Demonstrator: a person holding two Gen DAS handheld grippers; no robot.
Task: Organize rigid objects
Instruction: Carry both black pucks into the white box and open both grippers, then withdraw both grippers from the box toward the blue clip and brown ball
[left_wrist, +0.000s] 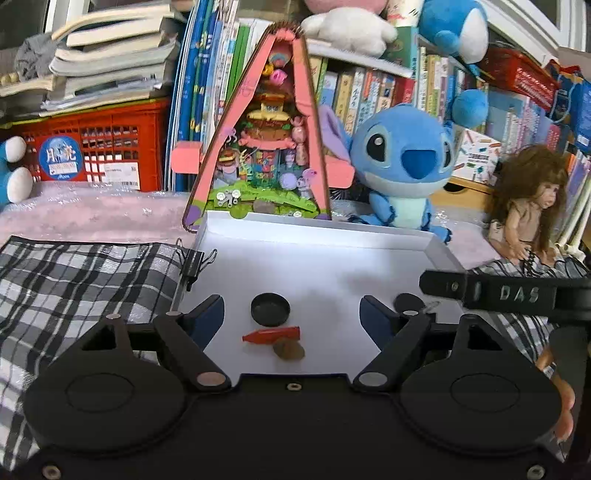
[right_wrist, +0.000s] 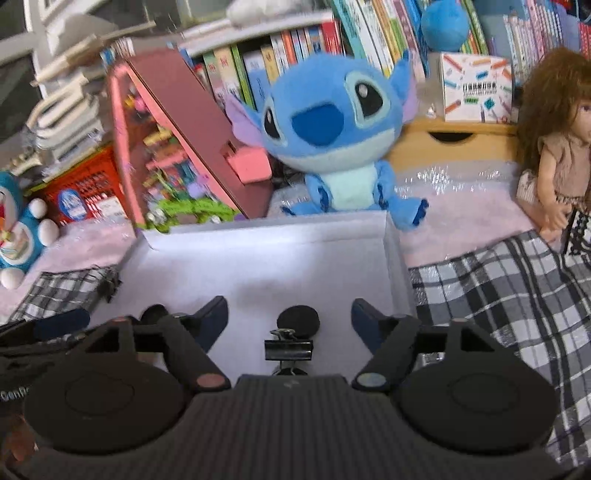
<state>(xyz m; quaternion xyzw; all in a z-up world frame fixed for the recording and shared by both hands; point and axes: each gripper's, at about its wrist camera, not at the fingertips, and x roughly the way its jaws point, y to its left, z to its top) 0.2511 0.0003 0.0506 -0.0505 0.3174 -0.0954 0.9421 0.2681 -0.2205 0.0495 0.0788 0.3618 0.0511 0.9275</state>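
Note:
A white shallow tray (left_wrist: 314, 229) lies on the table. In the left wrist view my left gripper (left_wrist: 291, 314) is open over it, with a black round cap (left_wrist: 269, 309) between the fingers, and a red bottle-shaped piece (left_wrist: 271, 336) and a brown stone (left_wrist: 289, 350) just below. A second black disc (left_wrist: 408, 301) lies behind the right finger. In the right wrist view my right gripper (right_wrist: 290, 317) is open over the tray (right_wrist: 391, 243), with a black disc (right_wrist: 298, 319) and a black binder clip (right_wrist: 289, 350) between its fingers.
A binder clip (left_wrist: 192, 264) is clamped on the tray's left rim. Checked cloth (left_wrist: 74, 280) flanks the tray. Behind stand a pink triangular toy house (left_wrist: 266, 147), a blue plush (left_wrist: 402, 166), a doll (left_wrist: 528, 210), a red crate (left_wrist: 92, 147) and books. The right gripper's body (left_wrist: 517, 295) reaches in from the right.

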